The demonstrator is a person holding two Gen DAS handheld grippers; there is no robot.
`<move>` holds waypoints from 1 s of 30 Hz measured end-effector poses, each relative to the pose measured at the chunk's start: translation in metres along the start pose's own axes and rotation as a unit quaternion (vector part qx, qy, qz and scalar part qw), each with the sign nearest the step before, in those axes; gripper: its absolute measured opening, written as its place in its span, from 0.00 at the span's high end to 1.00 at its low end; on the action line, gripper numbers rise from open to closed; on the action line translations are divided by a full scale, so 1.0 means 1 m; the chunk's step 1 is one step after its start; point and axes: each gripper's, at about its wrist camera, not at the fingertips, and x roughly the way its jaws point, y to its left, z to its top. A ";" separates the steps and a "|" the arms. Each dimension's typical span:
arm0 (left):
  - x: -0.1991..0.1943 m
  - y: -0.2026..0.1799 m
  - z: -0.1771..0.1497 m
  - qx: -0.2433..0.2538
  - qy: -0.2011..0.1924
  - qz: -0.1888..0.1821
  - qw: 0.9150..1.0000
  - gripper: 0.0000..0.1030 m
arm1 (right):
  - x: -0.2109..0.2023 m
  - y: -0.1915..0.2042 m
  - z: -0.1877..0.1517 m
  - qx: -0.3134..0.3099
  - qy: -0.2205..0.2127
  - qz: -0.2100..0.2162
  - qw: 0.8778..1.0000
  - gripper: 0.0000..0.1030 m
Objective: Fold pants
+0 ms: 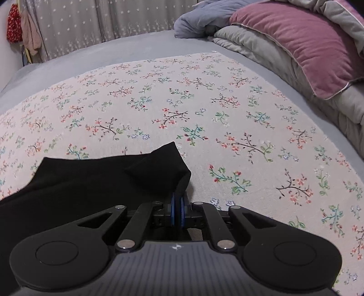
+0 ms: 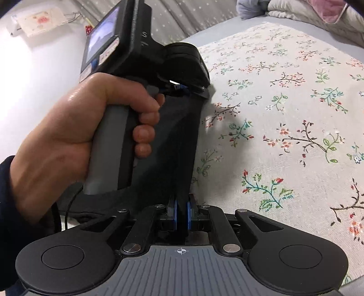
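Gripping black pants (image 1: 91, 179) at both ends: left gripper (image 1: 178, 200) has its jaws nearly closed, blue round pads pinching a bunched corner of the fabric. Right gripper (image 2: 182, 208) is in the same state, jaws almost shut with a band of the black cloth clamped between the blue pads.

Pants are matte, soft knit, no sheen. In the left wrist view they spread leftward from the pinch as a broad flat panel with one pointed peak standing up just above the jaws, resting on the bed. In the right wrist view the fabric runs as a taut dark strip from the right jaws up to the left gripper (image 2: 182, 87), which a bare hand (image 2: 75, 129) holds by a grey pistol-type handle; a small screen sits on the back of that unit.

Bed surface under it all: floral cloth (image 1: 204, 102), cream woven texture with small printed sprigs in red, green and blue, lying flat over a plain grey-blue sheet (image 1: 113, 50).

Far right edge: pink velvety pillow (image 1: 295, 45) with pale piping, on a folded grey quilt (image 1: 261, 47), with a crumpled blue blanket (image 1: 200, 20) beside it. Star-dotted curtain (image 1: 79, 22) behind.
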 end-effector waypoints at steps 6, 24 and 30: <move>0.014 -0.014 0.020 0.030 0.019 0.039 0.999 0.81 | -0.014 0.017 -0.008 -0.038 -0.013 -0.015 0.999 0.92; 0.024 0.038 0.043 0.014 0.058 -0.010 0.998 0.53 | -0.008 0.025 -0.012 -0.055 -0.014 -0.030 0.998 0.92; 0.018 0.025 0.041 0.030 0.039 -0.009 0.999 0.79 | -0.024 0.033 -0.013 -0.057 -0.030 -0.025 0.998 0.92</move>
